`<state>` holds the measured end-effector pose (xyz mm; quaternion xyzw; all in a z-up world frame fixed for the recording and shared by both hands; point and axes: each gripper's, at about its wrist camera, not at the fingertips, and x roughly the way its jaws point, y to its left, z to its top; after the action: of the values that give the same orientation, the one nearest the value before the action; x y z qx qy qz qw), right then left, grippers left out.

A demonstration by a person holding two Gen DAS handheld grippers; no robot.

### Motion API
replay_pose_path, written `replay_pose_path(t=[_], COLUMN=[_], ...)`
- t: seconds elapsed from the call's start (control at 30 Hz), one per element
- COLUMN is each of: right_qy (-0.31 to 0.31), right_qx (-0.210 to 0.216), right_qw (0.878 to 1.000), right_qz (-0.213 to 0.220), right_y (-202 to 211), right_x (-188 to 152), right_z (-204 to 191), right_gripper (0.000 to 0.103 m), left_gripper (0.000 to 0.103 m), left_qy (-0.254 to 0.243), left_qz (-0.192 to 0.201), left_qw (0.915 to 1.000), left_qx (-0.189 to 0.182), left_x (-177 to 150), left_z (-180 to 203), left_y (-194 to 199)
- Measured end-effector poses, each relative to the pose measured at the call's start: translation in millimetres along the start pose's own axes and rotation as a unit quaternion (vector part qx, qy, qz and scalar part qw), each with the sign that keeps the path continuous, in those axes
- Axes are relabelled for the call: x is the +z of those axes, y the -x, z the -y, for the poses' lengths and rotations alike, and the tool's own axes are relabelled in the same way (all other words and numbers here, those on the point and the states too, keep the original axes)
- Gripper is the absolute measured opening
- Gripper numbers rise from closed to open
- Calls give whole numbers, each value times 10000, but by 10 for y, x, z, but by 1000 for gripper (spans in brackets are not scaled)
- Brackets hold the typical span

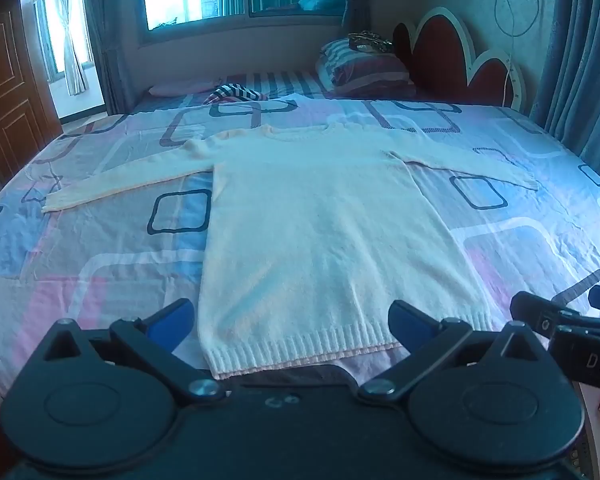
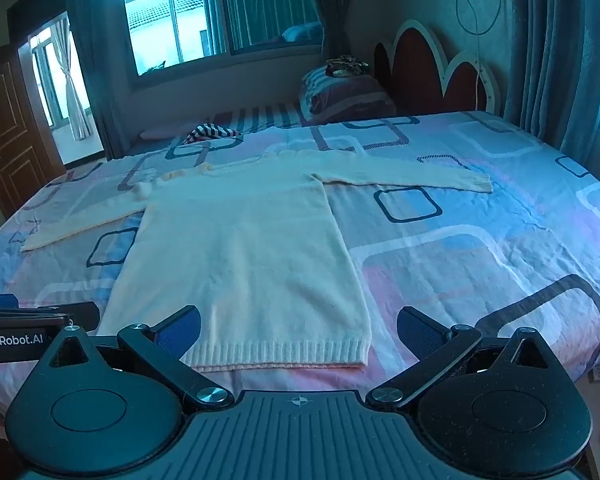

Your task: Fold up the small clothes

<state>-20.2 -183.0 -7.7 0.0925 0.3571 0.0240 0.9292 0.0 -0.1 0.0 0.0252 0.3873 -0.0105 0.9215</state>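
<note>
judging from how things lie, the folding is not yet begun. a pale knitted sweater (image 1: pixel 324 216) is spread flat on the patterned bed sheet (image 1: pixel 100 248), with both sleeves stretched out to the sides and no part turned over another. its ribbed hem (image 1: pixel 300 350) is seen just ahead of the left gripper (image 1: pixel 292 322), between the two blue pads but not touched by them. the jaws of this gripper are held wide apart and nothing is gripped. the right gripper (image 2: pixel 300 330) is also kept wide, with nothing held; the near right corner of the hem (image 2: pixel 356 354) lies just ahead of it, and the bare sheet is seen under its right pad. the left sleeve (image 1: pixel 120 184) and the right sleeve (image 2: pixel 412 178) are lying far ahead of the claws, well apart from them. all folds are still left to be made: probably the sleeves brought inward, then the body doubled. a striped cloth (image 1: pixel 236 94) is seen far behind the sweater.
</note>
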Motion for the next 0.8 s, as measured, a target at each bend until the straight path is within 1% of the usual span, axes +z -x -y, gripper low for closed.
replay_pose_path(t=[0.17, 0.23, 0.27, 0.57, 0.8], right_qy=[-34, -47, -52, -34, -18], right_qx=[-25, -35, -38, -47, -49], right_qw=[10000, 10000, 10000, 10000, 10000], right_qz=[-15, -23, -16, -7, -8], right_y=[9, 12, 15, 23, 8], right_x=[-25, -25, -27, -12, -6], right_z=[22, 33, 38, 23, 15], right_gripper=[103, 103, 103, 103, 103], left_gripper=[103, 103, 103, 103, 103], left_qy=[-13, -30, -37, -41, -51], left_qz=[-22, -11, -20, 47, 12], left_qw=[10000, 10000, 10000, 10000, 10000], left_qx=[-23, -30, -35, -44, -40], left_x=[-9, -76, -10, -12, -17], left_z=[5, -9, 12, 15, 10], left_y=[8, 35, -2, -5, -12])
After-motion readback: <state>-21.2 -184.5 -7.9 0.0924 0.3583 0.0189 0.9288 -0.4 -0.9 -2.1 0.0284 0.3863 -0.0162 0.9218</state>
